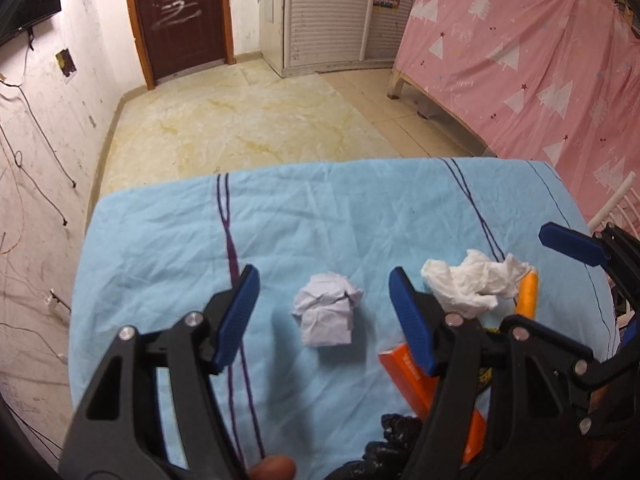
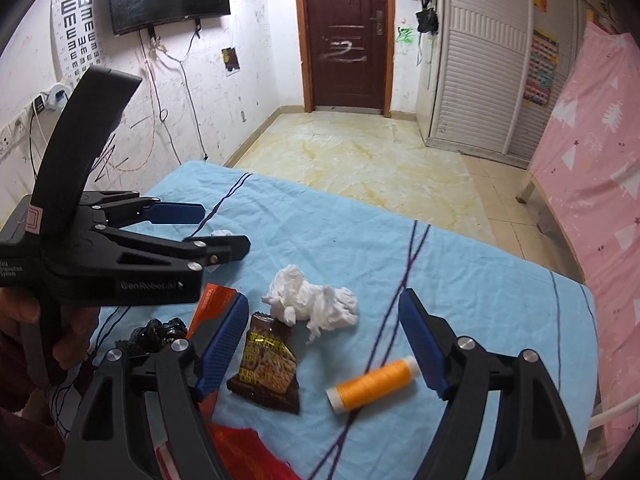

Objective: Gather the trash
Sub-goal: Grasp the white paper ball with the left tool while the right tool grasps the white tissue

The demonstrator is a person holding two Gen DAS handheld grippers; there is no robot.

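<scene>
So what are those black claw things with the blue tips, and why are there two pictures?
They are grabbing tools; a person holds one in each hand. Each tool has a camera looking along its jaws, so you get one picture per hand. The left gripper hangs open over a paper ball. The right gripper is open too, above a snack wrapper and an orange thread spool. A crumpled tissue lies on the blue sheet. Nothing is held.

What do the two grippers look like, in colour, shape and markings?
Both the left gripper and the right gripper have black angular plastic arms with silver rivets and ribbed blue pads. In the right wrist view, the left gripper's body bears white "GenRobot.AI" lettering and a curved black handle.
</scene>
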